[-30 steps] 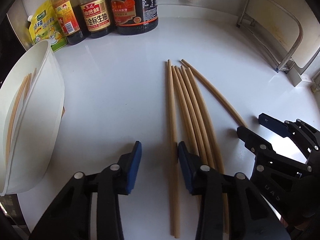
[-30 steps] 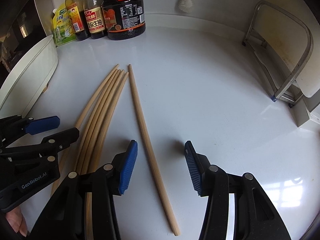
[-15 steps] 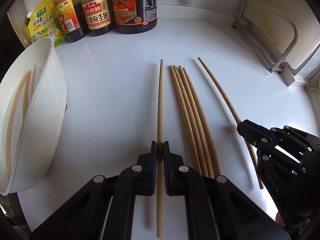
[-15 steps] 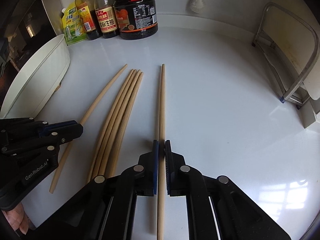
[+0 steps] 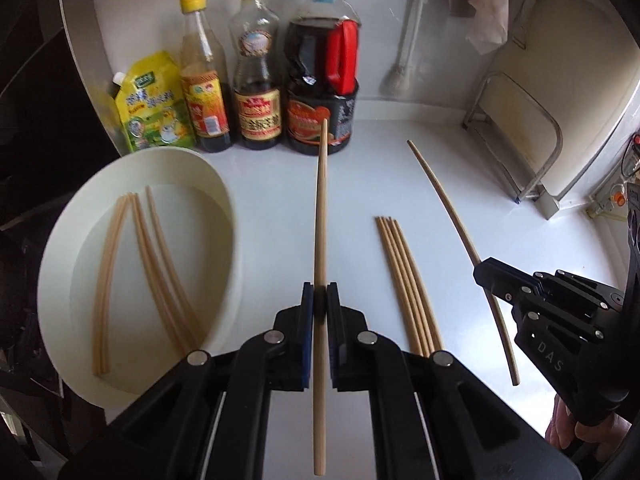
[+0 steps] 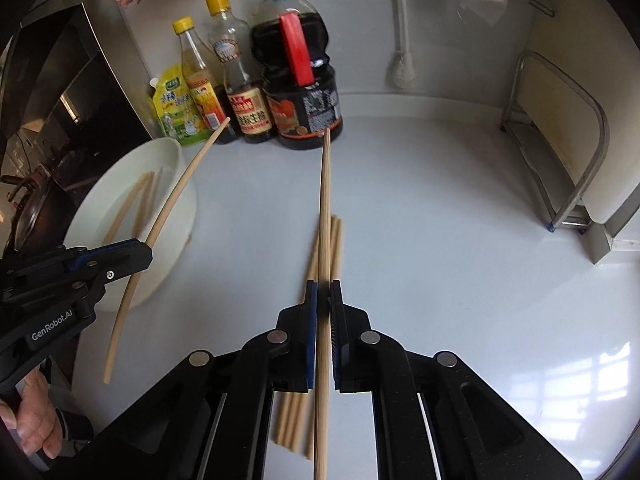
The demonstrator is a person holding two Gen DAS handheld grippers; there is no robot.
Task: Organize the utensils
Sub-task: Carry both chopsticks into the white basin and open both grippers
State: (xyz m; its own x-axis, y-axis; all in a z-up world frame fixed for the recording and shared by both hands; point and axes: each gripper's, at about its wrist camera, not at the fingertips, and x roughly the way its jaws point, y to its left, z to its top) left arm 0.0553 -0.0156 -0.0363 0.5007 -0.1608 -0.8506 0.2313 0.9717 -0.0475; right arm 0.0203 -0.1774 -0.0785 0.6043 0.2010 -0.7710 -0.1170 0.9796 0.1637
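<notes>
My left gripper (image 5: 320,300) is shut on a single wooden chopstick (image 5: 321,208), held in the air and pointing toward the bottles. My right gripper (image 6: 323,300) is shut on another chopstick (image 6: 325,200), also lifted off the counter. In the left wrist view the right gripper (image 5: 486,276) grips its chopstick (image 5: 444,204) at the right. In the right wrist view the left gripper (image 6: 146,254) holds its curved-looking chopstick (image 6: 176,196) above the bowl's edge. Several chopsticks (image 5: 404,280) lie bundled on the white counter. A white oval bowl (image 5: 72,248) on the left holds several chopsticks (image 5: 156,264).
Three sauce bottles (image 5: 320,80) and a yellow-green pouch (image 5: 150,104) stand against the back wall. A metal rack (image 5: 520,140) stands at the right. A brush (image 5: 400,76) hangs on the wall. A person's hand (image 6: 34,412) grips the left tool's handle.
Both grippers closed, each on one chopstick, then lifted them off the counter. The bundle stayed lying where it was. The views rose and tilted toward the back wall.
</notes>
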